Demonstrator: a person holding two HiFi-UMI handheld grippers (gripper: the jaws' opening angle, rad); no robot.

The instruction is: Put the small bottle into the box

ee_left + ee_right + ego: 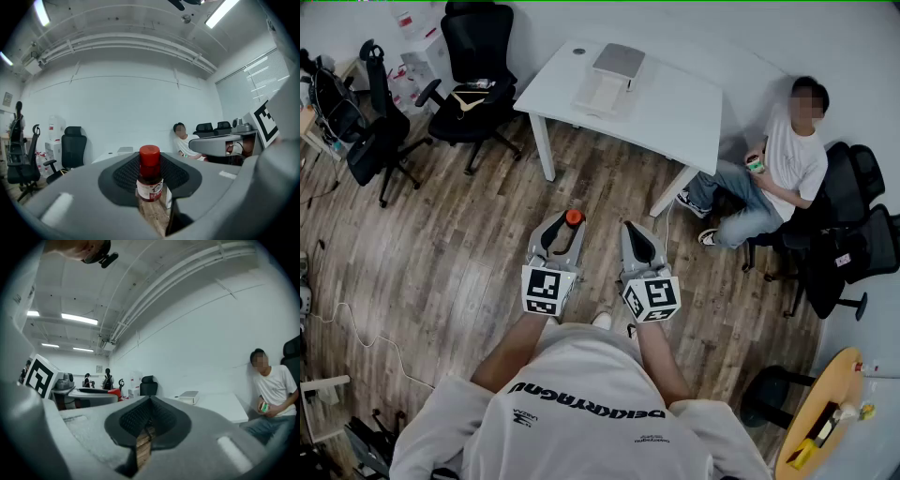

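**Red-capped bottle in my left gripper, well apart from the table**

Head view: I stand on the wood floor [441, 244] with both tools level in front of me. My left gripper [565, 223] carries the small bottle [574, 217] between its jaws, and the red cap shows at the tips. My right gripper [639, 234] is just beside it, with nothing in it. Ahead stands a white table [684, 112] with a pale box [614, 70] on top, well apart from the bottle. A person [778, 159] sits on the floor to the table's right.

Left gripper view: the bottle stands upright, and my two dark pads press on its labelled body from either side. The jaws are only as wide as the bottle.

Right gripper view: the jaws are drawn together. The pads meet at their tips, and only a narrow slit of floor shows lower down. Nothing is between them.
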